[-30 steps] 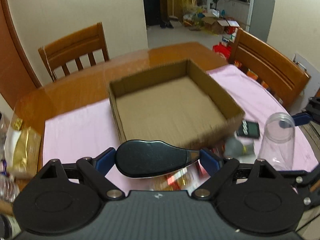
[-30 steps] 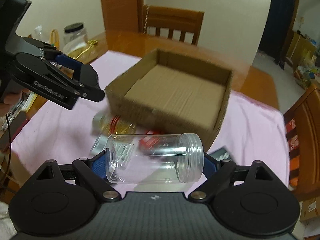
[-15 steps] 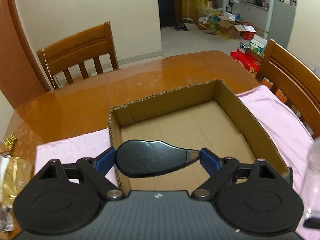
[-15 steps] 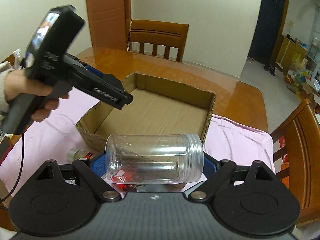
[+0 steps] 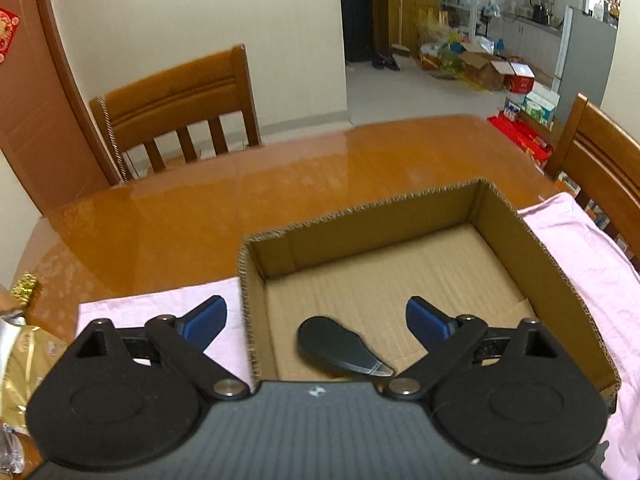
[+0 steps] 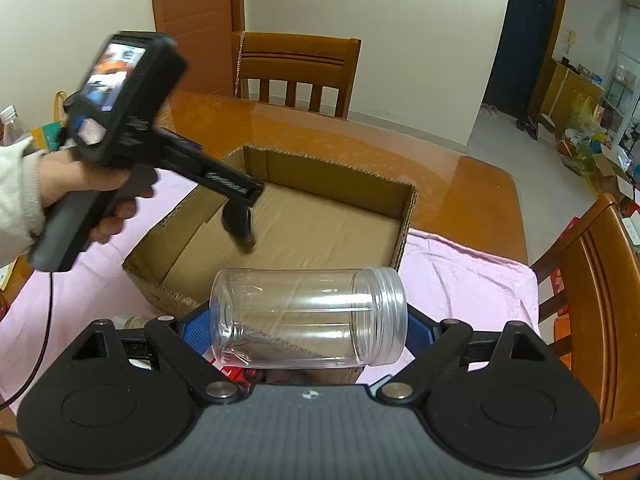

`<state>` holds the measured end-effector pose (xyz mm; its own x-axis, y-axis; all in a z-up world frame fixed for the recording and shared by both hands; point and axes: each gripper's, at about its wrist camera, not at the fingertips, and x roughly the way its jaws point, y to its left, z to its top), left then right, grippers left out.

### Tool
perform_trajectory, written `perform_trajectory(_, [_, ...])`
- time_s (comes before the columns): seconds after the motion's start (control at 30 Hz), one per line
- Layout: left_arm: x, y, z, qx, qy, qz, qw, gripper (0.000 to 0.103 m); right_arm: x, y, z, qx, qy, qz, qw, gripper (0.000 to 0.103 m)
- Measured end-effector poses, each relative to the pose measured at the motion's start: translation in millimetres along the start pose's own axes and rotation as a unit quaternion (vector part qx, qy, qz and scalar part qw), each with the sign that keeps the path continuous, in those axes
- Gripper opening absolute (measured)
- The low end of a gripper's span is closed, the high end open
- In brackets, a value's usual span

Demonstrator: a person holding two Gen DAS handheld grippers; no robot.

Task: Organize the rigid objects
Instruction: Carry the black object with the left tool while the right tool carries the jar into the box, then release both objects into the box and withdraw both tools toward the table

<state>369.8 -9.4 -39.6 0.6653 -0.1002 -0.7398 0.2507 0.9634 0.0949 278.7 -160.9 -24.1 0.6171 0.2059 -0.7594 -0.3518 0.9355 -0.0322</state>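
An open cardboard box [image 5: 560, 280] stands on a pink cloth [image 5: 160, 304]. My left gripper [image 5: 316, 316] is open above the box's near left part. A black teardrop-shaped object [image 5: 340, 346] is free of the fingers, low inside the box. In the right wrist view the box [image 6: 408, 208] shows with the left gripper [image 6: 240, 196] over it and the black object [image 6: 239, 226] just below its tip. My right gripper [image 6: 308, 320] is shut on a clear plastic jar [image 6: 308, 318], held sideways in front of the box.
Wooden chairs stand at the far side [image 5: 176, 104] and the right [image 5: 600, 160] of the orange table [image 5: 320, 168]. Gold packaging [image 5: 24, 344] lies at the left edge. A red item [image 6: 240, 374] and a silver one [image 6: 130, 322] lie under the jar.
My left gripper opened and let go of the black object, which dropped into the box. The right gripper moved a little closer to the box with the jar.
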Motion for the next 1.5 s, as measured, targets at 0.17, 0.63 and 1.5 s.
perform_trajectory(0.17, [-37.3,17.0,-9.7,-0.008,-0.03,0.003,0.9995,0.101,17.5,-5.5,16.7,-0.001,0.001,-0.003,1.0,0.093])
perform_trajectory(0.63, [-110.9,65.8,-67.4,-0.08,-0.049,0.045,0.9946,0.102,93.9,-15.0,81.1,0.001,-0.006,-0.013,1.0,0.103])
perform_trajectory(1.5, [-132.4,15.5,-196.8,-0.047,0.013,0.01,0.9988,0.102,-3.5,47.4,-95.2,0.071,0.004,-0.043,0.997,0.103])
